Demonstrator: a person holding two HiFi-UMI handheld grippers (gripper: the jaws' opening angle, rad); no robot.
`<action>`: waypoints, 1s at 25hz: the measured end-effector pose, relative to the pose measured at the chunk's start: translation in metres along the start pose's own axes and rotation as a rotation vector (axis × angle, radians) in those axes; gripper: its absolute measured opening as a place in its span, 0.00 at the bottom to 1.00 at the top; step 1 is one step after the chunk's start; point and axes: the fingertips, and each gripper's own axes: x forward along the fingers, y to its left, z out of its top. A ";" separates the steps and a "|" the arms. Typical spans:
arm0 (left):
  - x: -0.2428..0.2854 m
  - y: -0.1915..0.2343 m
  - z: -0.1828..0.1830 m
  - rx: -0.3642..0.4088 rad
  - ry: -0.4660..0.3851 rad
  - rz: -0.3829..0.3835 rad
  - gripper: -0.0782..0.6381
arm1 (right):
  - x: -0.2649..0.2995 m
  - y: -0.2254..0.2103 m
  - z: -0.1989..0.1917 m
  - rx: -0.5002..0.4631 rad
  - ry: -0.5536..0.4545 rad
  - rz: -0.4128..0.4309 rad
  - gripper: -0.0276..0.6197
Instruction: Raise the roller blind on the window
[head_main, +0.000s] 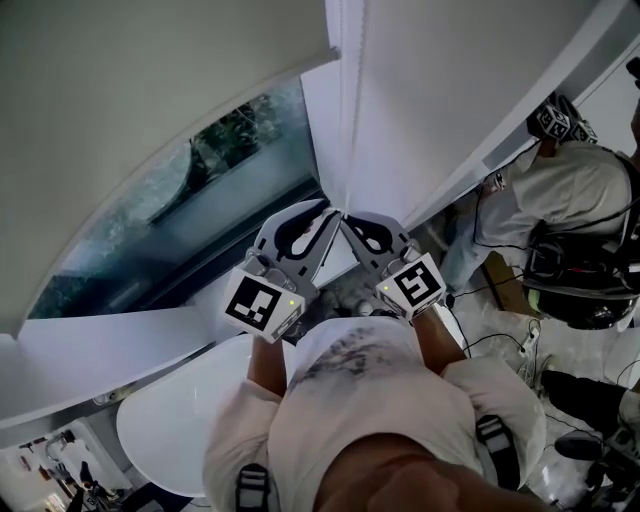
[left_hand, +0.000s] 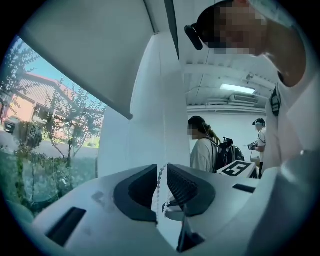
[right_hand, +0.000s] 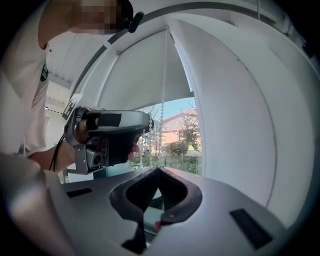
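Head view has the roller blind (head_main: 130, 110) up and left of both grippers, its bottom edge partway up, so the window glass (head_main: 200, 210) under it is bare (job begun, not finished; the upper pane is covered). Left gripper (head_main: 310, 228) and right gripper (head_main: 368, 235) sit side by side, tips converging on the white frame (head_main: 420, 100) just ahead.

Left gripper view shows what head view can't: the bead chain (left_hand: 159, 182) runs straight between its jaws, which are nearly together and look clamped on it. Right gripper view has its jaws with tips meeting right where the chain comes down, so it looks pinched there too, and the blind's edge sits above them. My read is that more pulls on the chain are needed. Bystanders (left_hand: 202, 150) beyond the left gripper show only in its own view.
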 end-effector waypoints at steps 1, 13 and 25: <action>0.000 -0.002 0.002 0.000 0.000 -0.003 0.18 | -0.001 0.001 0.001 -0.004 -0.001 0.002 0.14; -0.011 -0.033 0.096 0.023 -0.170 -0.075 0.18 | -0.016 0.025 0.016 -0.035 -0.014 -0.006 0.14; 0.013 -0.009 0.109 0.051 -0.182 -0.035 0.13 | 0.001 0.025 0.017 -0.052 -0.026 0.021 0.14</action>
